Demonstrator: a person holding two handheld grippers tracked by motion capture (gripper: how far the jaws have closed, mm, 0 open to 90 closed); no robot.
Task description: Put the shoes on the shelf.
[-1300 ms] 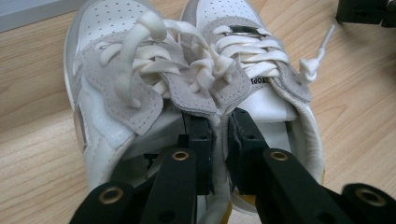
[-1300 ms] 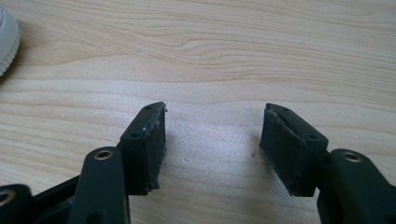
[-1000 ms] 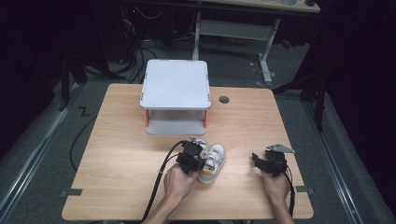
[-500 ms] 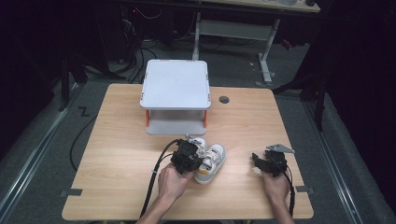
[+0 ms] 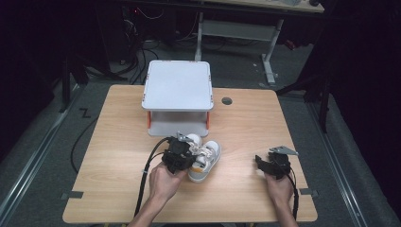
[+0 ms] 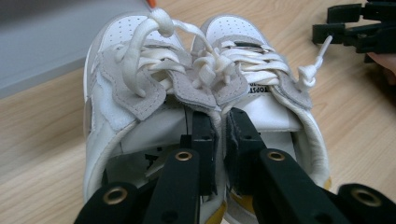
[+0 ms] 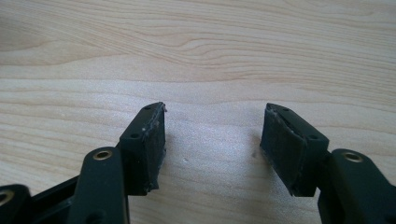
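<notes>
A pair of small white sneakers (image 5: 205, 158) with cream laces and yellow soles hangs just above the wooden table (image 5: 113, 156), in front of the shelf. My left gripper (image 5: 179, 155) is shut on the two inner walls where the sneakers (image 6: 140, 84) meet, one shoe on each side of the left gripper (image 6: 220, 119). The toes point away from the hand, toward the shelf. My right gripper (image 5: 270, 163) rests low over bare wood at the right, open. In its own view the right gripper (image 7: 212, 135) has nothing between its pads.
A white two-level shelf (image 5: 177, 87) with orange posts stands at the back middle of the table, close beyond the sneakers. A round cable hole (image 5: 227, 100) lies right of it. Dark floor, cables and desk legs surround the table.
My left gripper has moved left and slightly up, taking the pair of sneakers with it. The right gripper has stayed where it was.
</notes>
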